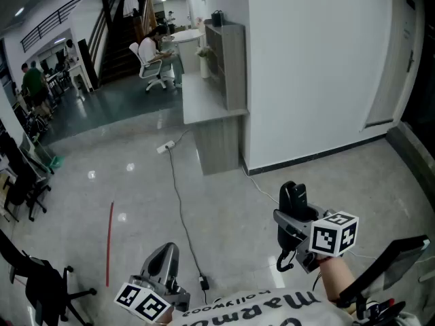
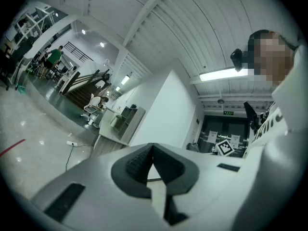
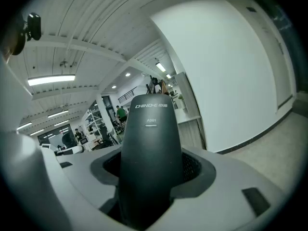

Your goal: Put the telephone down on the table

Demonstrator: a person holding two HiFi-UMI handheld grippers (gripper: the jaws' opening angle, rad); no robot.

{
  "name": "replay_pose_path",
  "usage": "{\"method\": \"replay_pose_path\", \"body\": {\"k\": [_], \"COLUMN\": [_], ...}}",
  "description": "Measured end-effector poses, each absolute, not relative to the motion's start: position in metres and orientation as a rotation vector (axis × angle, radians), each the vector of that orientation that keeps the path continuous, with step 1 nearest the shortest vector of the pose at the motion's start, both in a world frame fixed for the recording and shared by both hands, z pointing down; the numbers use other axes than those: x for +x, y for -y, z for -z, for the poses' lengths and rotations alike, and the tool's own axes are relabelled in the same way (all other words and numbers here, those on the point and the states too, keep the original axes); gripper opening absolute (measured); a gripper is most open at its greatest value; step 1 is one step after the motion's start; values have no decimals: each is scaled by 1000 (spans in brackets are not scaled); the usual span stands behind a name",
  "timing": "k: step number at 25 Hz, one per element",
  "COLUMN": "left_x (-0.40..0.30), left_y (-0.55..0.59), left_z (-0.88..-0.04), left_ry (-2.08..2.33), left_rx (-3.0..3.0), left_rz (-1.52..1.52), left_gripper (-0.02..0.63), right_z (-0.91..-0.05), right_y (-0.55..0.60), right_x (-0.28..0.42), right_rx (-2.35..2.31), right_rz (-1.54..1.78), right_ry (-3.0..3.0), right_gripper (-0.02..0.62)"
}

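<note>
Right gripper view, matte black telephone [image 3: 150, 129] clamped upright by right hand-held gripper [image 3: 153, 167], left hand-held gripper [image 2: 153, 160] closed.

hand-held grippers: 2, the left hand-held gripper [image 1: 165, 255] and the right hand-held gripper [image 1: 293, 216] | telephone [image 1: 293, 197]: 1 | people far off: at least 2, a seated person in white [image 1: 151, 48] and a person in green [image 1: 32, 80] | white chair [image 1: 155, 73]: 1 | power strip [image 1: 166, 147]: 1 | red floor stripe [image 1: 109, 243]: 1
</note>
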State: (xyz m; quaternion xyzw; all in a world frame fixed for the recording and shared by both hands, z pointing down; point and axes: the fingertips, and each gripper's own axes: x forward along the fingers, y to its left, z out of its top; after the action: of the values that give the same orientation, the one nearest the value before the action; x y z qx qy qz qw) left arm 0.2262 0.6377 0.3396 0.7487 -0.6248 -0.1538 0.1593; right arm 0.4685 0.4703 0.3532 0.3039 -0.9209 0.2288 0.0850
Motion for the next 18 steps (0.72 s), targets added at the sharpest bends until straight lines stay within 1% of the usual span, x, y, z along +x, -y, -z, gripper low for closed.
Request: {"method": "replay_pose_path", "body": {"k": [9,18], "left_x": [211,171], "left_y": [-643,-658], "left_z": [-336,-340], "left_ry": [1785,1780], "left_rx": [2146,2155], "left_rz": [451,441], "left_gripper": [9,9], "right_z": [-348,-347], "right_y": [-473,-478], "right_x": [459,419], "right_rx": [929,951], "right_rz": [-695,-830], "right_ry": [2746,2787], "right_gripper": [281,281]}}
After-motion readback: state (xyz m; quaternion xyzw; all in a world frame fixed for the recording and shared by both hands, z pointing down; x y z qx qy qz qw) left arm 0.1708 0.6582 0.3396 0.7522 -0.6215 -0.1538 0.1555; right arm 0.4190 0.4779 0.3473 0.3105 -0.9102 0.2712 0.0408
